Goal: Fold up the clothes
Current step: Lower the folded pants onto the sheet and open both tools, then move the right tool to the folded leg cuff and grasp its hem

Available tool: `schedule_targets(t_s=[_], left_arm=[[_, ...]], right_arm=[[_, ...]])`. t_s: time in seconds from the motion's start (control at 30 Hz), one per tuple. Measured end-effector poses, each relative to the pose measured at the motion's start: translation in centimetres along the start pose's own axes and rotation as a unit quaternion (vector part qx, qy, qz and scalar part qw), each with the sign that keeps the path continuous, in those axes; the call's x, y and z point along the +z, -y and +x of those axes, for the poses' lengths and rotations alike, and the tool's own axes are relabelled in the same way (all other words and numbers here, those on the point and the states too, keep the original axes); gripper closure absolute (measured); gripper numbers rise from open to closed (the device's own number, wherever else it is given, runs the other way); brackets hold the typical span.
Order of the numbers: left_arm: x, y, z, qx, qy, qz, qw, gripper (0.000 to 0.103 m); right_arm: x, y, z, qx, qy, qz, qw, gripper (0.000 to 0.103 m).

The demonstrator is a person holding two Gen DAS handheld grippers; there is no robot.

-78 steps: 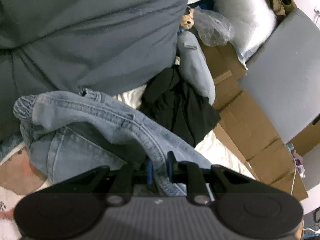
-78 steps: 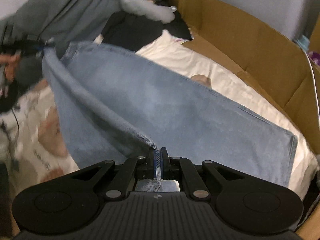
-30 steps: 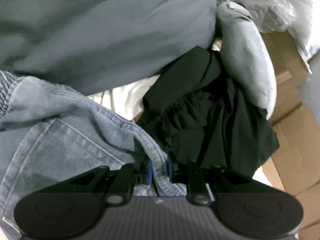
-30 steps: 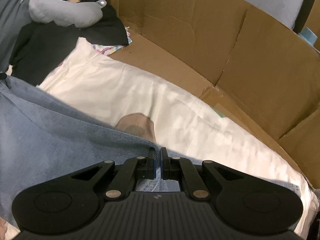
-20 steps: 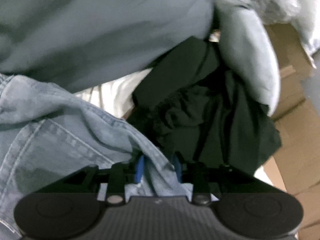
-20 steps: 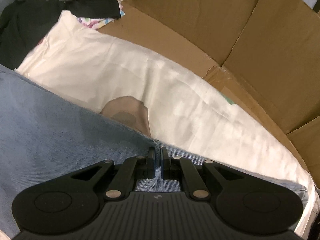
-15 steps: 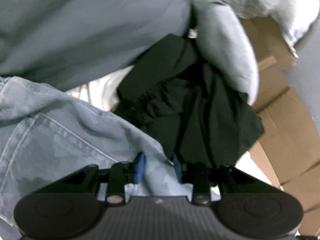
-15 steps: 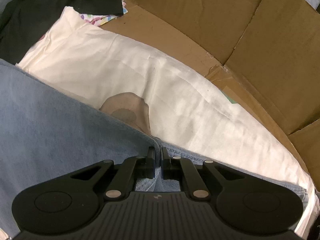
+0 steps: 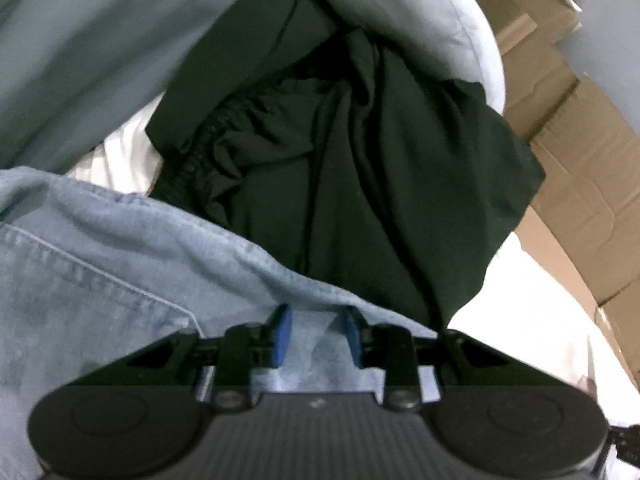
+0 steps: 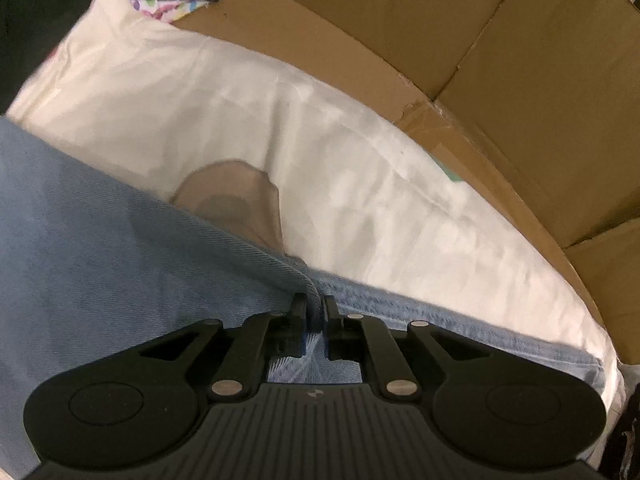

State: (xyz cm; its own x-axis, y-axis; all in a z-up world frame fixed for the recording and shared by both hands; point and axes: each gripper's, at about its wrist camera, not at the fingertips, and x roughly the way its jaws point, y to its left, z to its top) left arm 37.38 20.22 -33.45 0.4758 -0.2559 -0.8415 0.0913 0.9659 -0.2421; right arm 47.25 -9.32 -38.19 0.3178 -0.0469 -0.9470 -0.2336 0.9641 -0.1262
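- up close, the left gripper (image 9: pixel 316 334) has its jaws spread apart, with the jeans (image 9: pixel 100 280) lying loose between them.
- the right gripper (image 10: pixel 315 312) is clamped on a jeans fold (image 10: pixel 120 260) over the cream sheet (image 10: pixel 320 140).
- beyond lie a black garment (image 9: pixel 360 160) and cardboard (image 10: pixel 440 20).

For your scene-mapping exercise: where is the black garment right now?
In the left wrist view, the black garment lies centre, just beyond the jeans, under a grey pillow.
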Motion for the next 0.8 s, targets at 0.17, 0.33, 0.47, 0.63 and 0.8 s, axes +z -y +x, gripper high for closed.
schedule_targets(t_s=[0.17, 0.33, 0.47, 0.63, 0.8], left_arm=[[-1.5, -0.3, -1.7, -0.036, -0.007, 0.004, 0.9993, 0.071], [-3.2, -0.5, -3.7, -0.077, -0.014, 0.022, 0.9967, 0.060], [-5.4, -0.4, -6.5, -0.104, -0.006, 0.074, 0.9918, 0.059], [-7.7, -1.2, -9.4, -0.126, -0.005, 0.112, 0.9857, 0.058], [-10.4, -2.6, -13.4, -0.127, 0.023, 0.101, 0.9865, 0.056]], right_arm=[[-1.0, 0.7, -3.5, 0.013, 0.046, -0.011, 0.999, 0.052], [-2.8, 0.7, -6.5, 0.037, 0.079, 0.013, 0.996, 0.052], [-5.1, -0.6, -8.5, 0.034, 0.093, 0.024, 0.995, 0.052], [-9.5, -2.9, -11.0, 0.032, 0.114, 0.024, 0.993, 0.052], [-13.3, -4.7, -11.6, 0.032, 0.092, 0.025, 0.995, 0.052]])
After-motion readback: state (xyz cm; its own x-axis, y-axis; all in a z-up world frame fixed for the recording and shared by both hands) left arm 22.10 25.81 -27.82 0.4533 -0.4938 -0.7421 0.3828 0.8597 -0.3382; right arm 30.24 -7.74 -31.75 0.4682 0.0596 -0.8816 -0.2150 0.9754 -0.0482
